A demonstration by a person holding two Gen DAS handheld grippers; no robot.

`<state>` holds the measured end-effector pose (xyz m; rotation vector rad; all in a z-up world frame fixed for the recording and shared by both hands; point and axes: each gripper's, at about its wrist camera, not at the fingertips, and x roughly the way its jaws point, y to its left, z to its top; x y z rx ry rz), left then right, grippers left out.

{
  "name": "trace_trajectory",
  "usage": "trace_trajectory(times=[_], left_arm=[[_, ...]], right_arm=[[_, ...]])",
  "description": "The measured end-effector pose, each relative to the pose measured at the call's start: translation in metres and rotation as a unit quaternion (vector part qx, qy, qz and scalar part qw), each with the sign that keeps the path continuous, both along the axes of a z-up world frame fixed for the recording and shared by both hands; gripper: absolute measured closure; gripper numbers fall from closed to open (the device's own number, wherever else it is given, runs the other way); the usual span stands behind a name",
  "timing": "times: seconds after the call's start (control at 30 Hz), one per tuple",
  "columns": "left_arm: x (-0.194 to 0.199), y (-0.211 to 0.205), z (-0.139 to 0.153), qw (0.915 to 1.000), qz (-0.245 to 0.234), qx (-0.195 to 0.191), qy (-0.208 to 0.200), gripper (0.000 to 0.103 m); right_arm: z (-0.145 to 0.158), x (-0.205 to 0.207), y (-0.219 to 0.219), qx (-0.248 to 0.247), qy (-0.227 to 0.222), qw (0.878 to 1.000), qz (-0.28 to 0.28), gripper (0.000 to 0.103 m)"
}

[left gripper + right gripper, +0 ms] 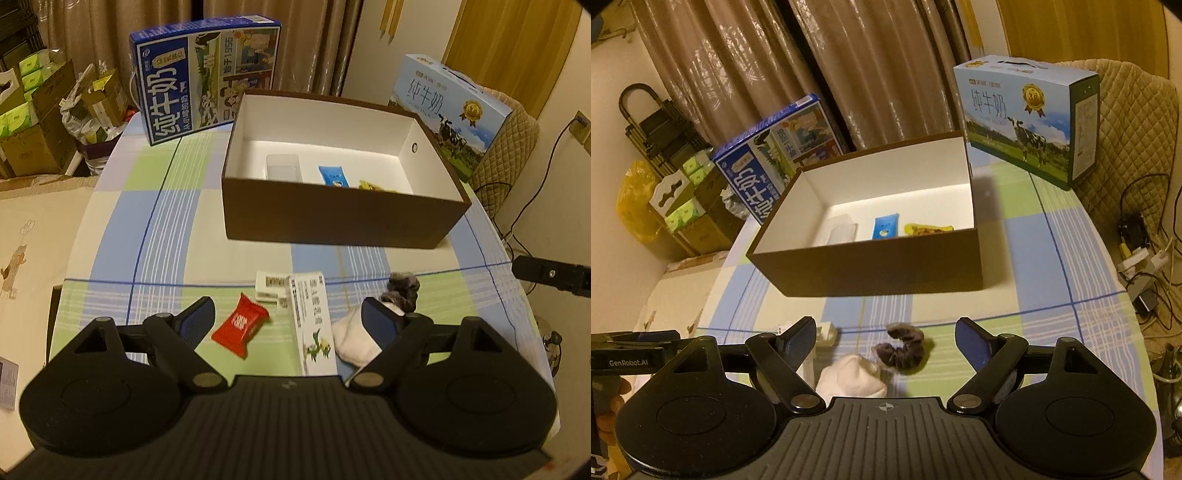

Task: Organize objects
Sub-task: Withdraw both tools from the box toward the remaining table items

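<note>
A brown open box [332, 218] [871, 266] sits mid-table and holds a clear case [282, 167], a blue packet [333, 175] and a yellow packet [373, 185]. In front of it lie a red snack packet [240, 325], a small white box [271, 285], a long white carton [313, 321], a white sock [352, 341] [851, 378] and a grey scrunchie [404, 290] [903, 349]. My left gripper [288, 319] is open above the red packet and carton. My right gripper [886, 341] is open above the sock and scrunchie, and its tip shows in the left wrist view [550, 275].
Two milk cartons stand behind the box, a dark blue one [207, 77] [775, 155] at left and a light blue one [448, 114] [1027, 118] at right. Cardboard boxes [33, 122] crowd the floor at left. Cables [1145, 240] lie off the table's right edge.
</note>
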<state>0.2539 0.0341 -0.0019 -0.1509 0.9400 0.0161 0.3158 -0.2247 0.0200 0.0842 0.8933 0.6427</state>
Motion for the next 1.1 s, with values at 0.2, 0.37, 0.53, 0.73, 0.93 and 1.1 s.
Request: trace_trajectory(times=[0.2,0.37,0.53,0.73,0.93,1.1], left_arm=[[-0.011,-0.008,-0.005,1.0,-0.005,0.003,0.007,0.019],[-0.016,-0.016,-0.011,0.9998,-0.01,0.003,0.015,0.019],[-0.02,-0.02,-0.017,0.9998,-0.01,0.001,0.02,0.019],[-0.03,-0.024,-0.035,0.9991,-0.023,-0.003,0.036,0.02],[-0.041,-0.018,-0.052,0.9981,-0.009,-0.004,0.061,0.02],[-0.048,-0.006,-0.061,0.997,0.008,0.0,0.077,0.02]], right_arm=[[-0.002,-0.008,-0.002,-0.004,0.002,1.0,0.003,0.023],[-0.007,-0.013,-0.005,-0.014,0.011,1.0,0.0,0.023],[-0.017,-0.021,-0.007,-0.023,0.024,0.999,0.006,0.023],[-0.038,-0.027,-0.008,-0.038,0.06,0.997,0.009,0.023],[-0.063,-0.038,0.002,-0.051,0.105,0.993,0.033,0.023],[-0.084,-0.048,0.019,-0.041,0.162,0.984,0.055,0.023]])
